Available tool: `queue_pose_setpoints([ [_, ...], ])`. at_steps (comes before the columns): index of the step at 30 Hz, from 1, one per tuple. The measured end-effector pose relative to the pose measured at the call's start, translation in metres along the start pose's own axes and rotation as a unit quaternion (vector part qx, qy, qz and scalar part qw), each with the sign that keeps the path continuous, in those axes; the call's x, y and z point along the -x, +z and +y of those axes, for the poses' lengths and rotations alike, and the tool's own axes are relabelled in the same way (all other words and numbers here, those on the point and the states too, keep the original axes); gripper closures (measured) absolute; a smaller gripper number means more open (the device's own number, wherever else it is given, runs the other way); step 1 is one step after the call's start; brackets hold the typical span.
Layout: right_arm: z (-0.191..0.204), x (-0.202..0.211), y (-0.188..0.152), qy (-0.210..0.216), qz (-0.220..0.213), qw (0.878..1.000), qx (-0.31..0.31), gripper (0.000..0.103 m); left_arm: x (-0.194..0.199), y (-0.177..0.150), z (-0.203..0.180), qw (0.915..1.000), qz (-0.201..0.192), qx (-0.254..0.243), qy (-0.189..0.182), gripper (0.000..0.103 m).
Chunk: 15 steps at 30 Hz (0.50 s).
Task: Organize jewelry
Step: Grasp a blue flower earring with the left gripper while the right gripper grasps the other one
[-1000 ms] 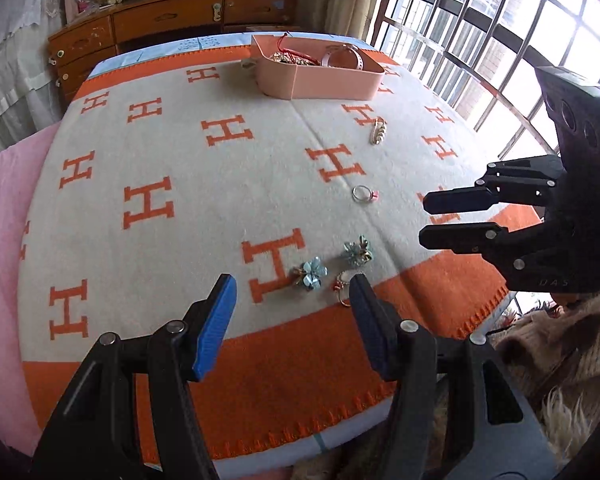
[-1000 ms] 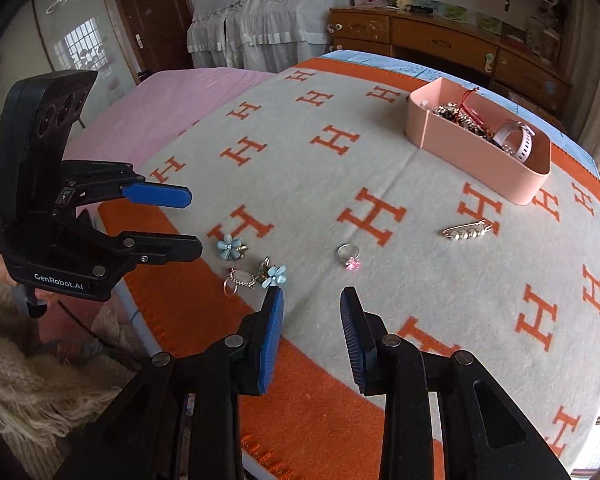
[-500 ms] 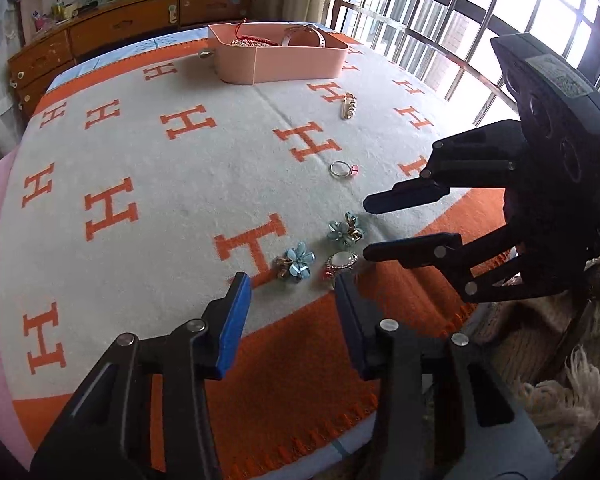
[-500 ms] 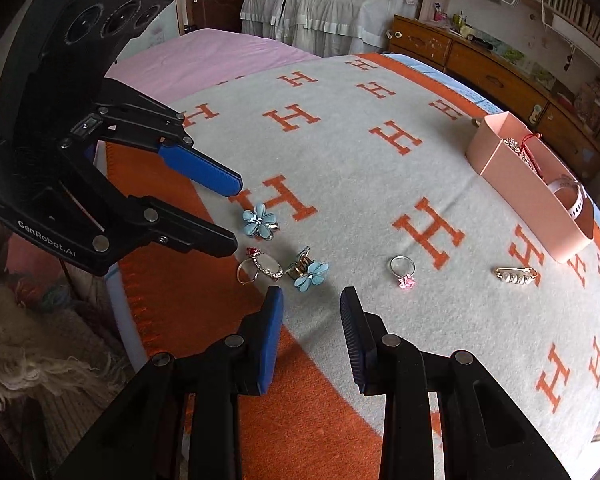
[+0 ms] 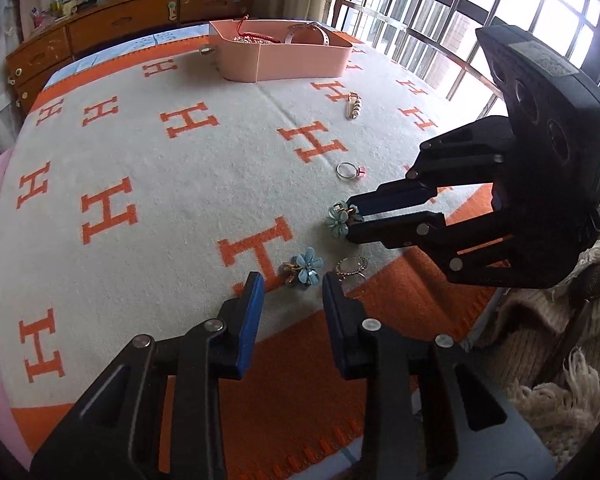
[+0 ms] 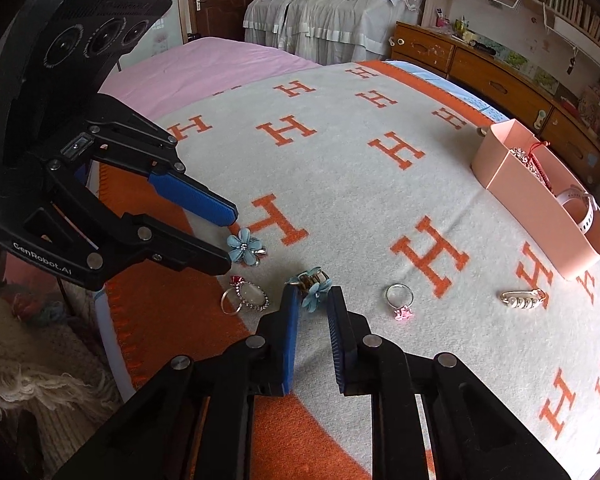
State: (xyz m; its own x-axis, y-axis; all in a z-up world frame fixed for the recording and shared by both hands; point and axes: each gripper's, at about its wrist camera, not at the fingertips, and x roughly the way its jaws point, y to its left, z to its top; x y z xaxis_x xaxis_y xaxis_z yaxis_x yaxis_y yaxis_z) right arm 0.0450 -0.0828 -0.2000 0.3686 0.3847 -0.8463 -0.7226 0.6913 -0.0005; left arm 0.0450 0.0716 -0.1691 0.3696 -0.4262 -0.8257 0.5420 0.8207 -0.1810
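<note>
Two blue flower clips lie near the blanket's orange border. One flower clip (image 5: 306,266) (image 6: 244,250) sits just ahead of and between the tips of my left gripper (image 5: 292,284) (image 6: 230,242); its jaws are closing and stand clear of the clip. The other flower clip (image 6: 312,290) (image 5: 337,219) is between the tips of my right gripper (image 6: 313,296) (image 5: 350,220), whose jaws are closing with the pads against it. An oval rhinestone ring (image 5: 352,267) (image 6: 246,298) lies between the two clips.
A ring with a pink stone (image 6: 400,300) (image 5: 349,171) and a pearl pin (image 6: 524,298) (image 5: 354,106) lie further out on the H-patterned blanket (image 5: 180,200). The pink tray (image 5: 284,60) (image 6: 540,200), with jewelry inside, stands at the far end. The bed's edge is just below the grippers.
Both grippers came closer to the flower clips and narrowed their jaws. The right gripper's tips now sit around its clip; the left gripper's tips now frame the other.
</note>
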Motion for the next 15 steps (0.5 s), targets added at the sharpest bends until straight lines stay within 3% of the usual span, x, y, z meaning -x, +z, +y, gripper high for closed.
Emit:
queue_pose_setpoints([
  [8,-0.007,0.008,-0.013,-0.004,-0.01,1.0,-0.029,0.089,-0.006,0.004,-0.008,0.9996,0.002,-0.022,0.015,0.077],
  [11,-0.006,0.009,-0.014,-0.005,-0.013,0.999,-0.03,0.089,-0.01,0.007,-0.011,0.9989,0.001,-0.029,0.036,0.085],
  [15,-0.004,0.007,-0.012,-0.013,-0.013,1.0,-0.022,0.089,-0.012,0.01,-0.007,0.9991,-0.005,-0.015,0.038,0.086],
])
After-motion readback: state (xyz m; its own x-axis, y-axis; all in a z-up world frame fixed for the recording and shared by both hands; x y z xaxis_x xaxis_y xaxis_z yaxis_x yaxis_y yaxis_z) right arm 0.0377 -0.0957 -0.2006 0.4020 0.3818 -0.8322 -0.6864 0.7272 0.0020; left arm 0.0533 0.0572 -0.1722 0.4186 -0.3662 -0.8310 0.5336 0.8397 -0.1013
